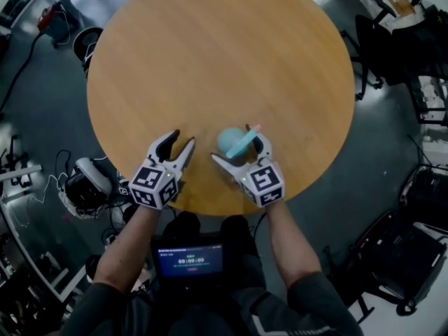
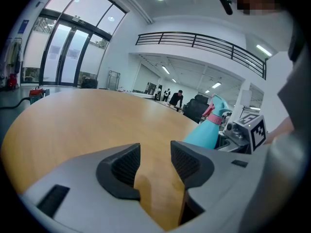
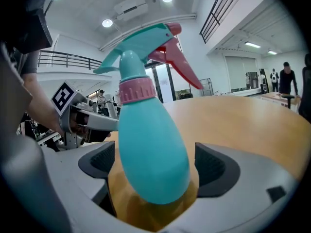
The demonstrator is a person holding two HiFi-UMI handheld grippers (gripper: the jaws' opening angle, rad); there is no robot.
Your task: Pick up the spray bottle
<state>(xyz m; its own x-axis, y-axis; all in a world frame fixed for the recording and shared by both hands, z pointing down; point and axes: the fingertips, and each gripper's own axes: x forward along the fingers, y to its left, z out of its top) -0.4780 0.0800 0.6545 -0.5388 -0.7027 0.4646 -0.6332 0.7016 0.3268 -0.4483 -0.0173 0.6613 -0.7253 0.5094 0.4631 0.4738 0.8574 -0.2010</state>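
I see the teal spray bottle [image 3: 153, 149] standing on the round wooden worktop [image 1: 210, 61], near the edge closest to me. My right tool [image 1: 236, 148] sits around the bottle's body with its jaws spread wide. A gap shows on either side, so neither pad presses on it and nothing is gripped. My left tool [image 1: 182, 139] is just to the left of the bottle, jaws also apart, with only bare wood between them. The two tools are near each other without touching.
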